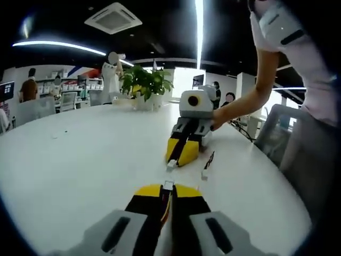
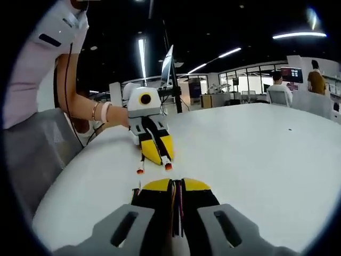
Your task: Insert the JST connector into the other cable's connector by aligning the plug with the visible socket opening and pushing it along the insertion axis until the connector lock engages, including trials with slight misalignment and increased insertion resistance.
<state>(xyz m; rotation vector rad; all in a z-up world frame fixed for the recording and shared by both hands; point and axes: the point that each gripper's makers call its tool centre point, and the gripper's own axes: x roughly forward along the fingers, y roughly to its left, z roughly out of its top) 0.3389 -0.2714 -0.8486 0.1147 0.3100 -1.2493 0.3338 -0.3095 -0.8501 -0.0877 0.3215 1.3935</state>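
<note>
Left gripper (image 1: 169, 188), nearest in the left gripper view: yellow-tipped black jaws pressed together on a thin cable, red and dark wires running up the seam between them. White JST connector (image 1: 169, 185) projects from the jaw tips, long axis in line with the jaws, pointing away across the white table (image 1: 80, 160) toward the right gripper.

Right gripper (image 1: 181, 153), beyond the white JST connector in that view: held by a hand (image 1: 219, 120), tips facing the left gripper, jaws closed on the other cable. Its white connector end (image 1: 171, 165) sticks out of the tips, just short of the white JST connector and apart from it, roughly on the same line.

Loose cable end (image 1: 205, 169): lies on the table just beside the right gripper's tips, dark lead with a pale plug.

Right gripper view: own jaws (image 2: 176, 186) together on red and dark wires; the left gripper (image 2: 154, 152) lies ahead, jaws closed, a red-tipped connector (image 2: 168, 166) at its tips and a second red-tipped end (image 2: 140, 170) beside it.

Potted plant (image 1: 146, 85): far across the table behind the right gripper.
</note>
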